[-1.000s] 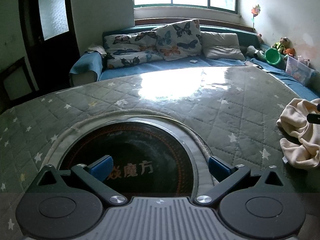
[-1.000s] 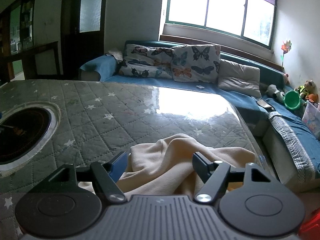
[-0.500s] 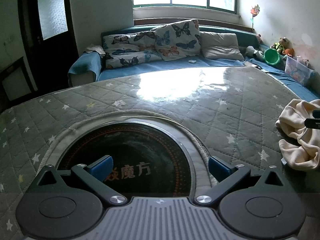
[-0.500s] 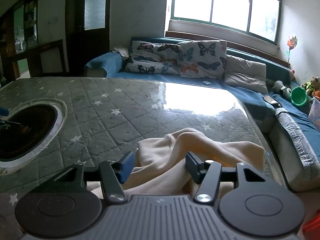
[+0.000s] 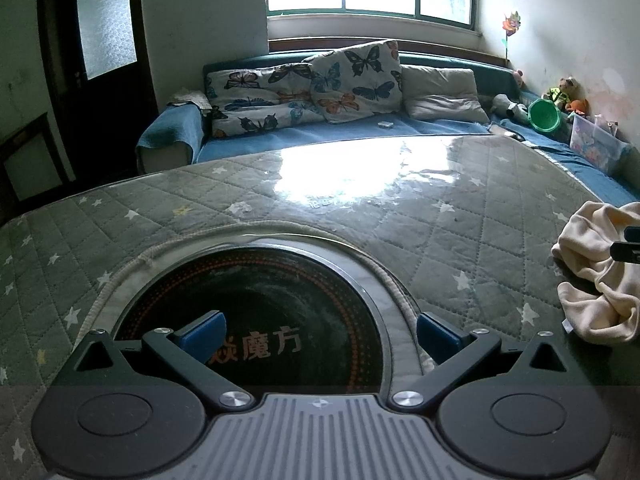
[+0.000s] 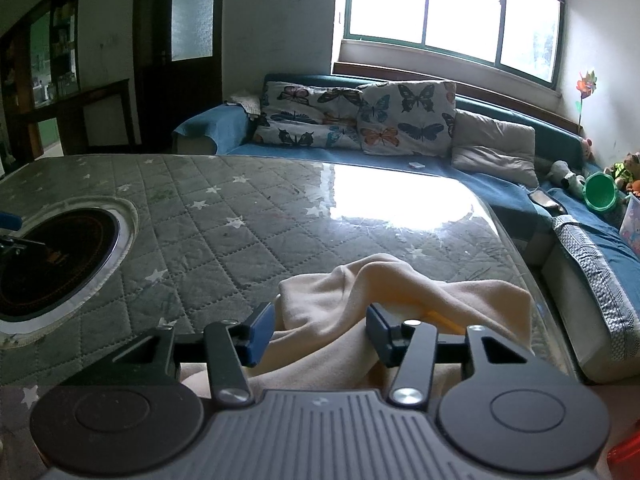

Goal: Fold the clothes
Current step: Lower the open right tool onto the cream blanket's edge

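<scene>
Right wrist view: we see the cream garment [image 6: 400,304] crumpled at the counter's [image 6: 248,232] right edge, unfolded. Right gripper [image 6: 320,330] fingers closing around a ridge of it. Left gripper [image 5: 320,334] wide open, empty. Folding barely begun.

Both cameras sit low over the quilted table [image 5: 460,208], angled down toward the sofa [image 5: 320,136] and window [image 6: 448,8]. The left view hangs close above the round black cooktop [image 5: 256,320]; the right view looks from further right, close over the cream garment [image 6: 400,296]. Both share cooktop, garment and sofa.
</scene>
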`<state>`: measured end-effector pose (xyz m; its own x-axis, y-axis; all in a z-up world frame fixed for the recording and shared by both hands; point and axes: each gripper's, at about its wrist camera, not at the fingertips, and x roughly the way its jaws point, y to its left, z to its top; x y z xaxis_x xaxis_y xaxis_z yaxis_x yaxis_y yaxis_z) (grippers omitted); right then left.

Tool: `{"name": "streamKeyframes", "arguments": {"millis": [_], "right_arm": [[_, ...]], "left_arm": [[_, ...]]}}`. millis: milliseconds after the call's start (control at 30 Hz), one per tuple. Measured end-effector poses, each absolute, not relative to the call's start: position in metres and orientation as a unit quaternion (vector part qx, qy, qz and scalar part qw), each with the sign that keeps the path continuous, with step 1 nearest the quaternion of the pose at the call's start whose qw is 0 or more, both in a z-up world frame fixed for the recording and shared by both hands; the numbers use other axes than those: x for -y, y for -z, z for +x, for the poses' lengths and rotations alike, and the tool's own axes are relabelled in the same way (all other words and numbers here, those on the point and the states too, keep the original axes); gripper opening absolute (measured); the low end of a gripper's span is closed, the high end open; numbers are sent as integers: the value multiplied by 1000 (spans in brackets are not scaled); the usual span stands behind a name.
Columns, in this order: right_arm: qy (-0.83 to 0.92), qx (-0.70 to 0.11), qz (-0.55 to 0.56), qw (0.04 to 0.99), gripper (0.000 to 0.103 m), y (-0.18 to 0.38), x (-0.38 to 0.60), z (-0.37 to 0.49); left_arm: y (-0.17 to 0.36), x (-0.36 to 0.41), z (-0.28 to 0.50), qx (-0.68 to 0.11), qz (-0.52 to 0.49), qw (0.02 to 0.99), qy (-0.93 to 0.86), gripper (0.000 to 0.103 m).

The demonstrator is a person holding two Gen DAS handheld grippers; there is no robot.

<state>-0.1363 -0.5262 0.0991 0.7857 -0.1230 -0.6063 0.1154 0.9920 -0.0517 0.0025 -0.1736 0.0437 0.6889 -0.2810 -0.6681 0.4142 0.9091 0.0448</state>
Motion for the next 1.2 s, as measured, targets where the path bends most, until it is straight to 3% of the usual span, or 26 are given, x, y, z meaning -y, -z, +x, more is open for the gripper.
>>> {"name": "streamKeyframes", "arguments": {"millis": [500,833,1200], "right_arm": [[60,-324,-6,944,50,-98,528,-139],[49,-330,-4,943,33,-97,526,-141],[38,-335,-6,941,21,-95,520,-150]], "left_arm": [[-44,174,3,-347,95,913,190,103],[-44,175,2,-346,95,913,191,103],[-46,174,1,-343,93,914,193,103]]}}
